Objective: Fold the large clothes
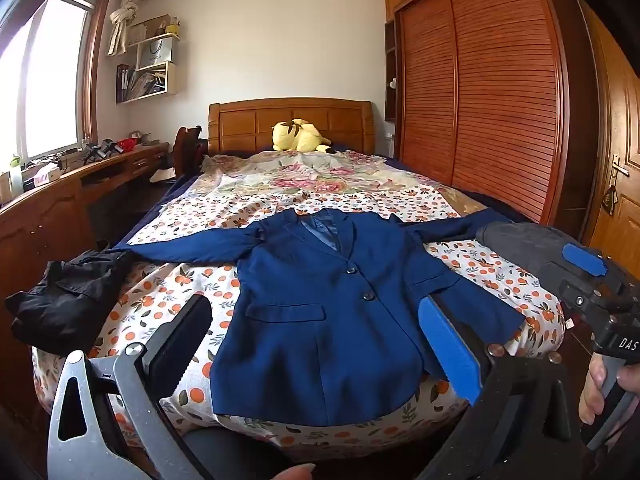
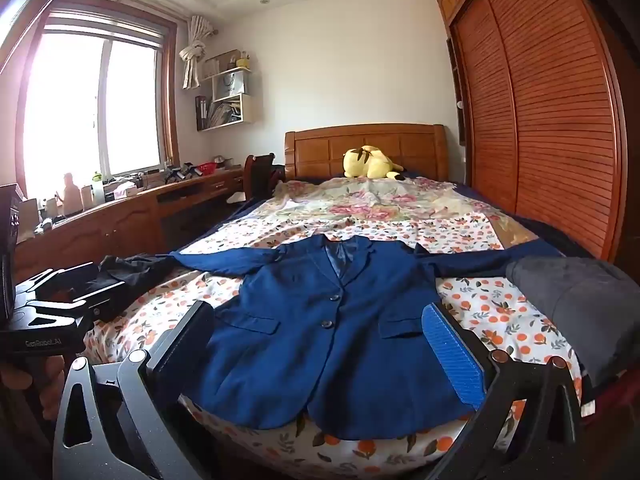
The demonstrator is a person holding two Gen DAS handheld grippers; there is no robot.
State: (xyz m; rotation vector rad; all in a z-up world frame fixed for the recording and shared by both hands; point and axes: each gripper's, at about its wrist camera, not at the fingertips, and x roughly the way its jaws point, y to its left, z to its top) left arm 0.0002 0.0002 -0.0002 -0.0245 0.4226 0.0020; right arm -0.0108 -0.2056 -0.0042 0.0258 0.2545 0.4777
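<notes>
A navy blue blazer lies flat and face up on the bed, buttoned, with both sleeves spread out sideways; it also shows in the right wrist view. My left gripper is open and empty, held above the blazer's hem at the foot of the bed. My right gripper is open and empty too, above the hem. The right gripper's body shows at the right of the left wrist view, and the left gripper's body at the left of the right wrist view.
The bed has an orange-print sheet and a floral blanket. A black garment lies at the bed's left corner, a dark grey one at the right. A yellow plush toy sits by the headboard. A desk stands left, a wardrobe right.
</notes>
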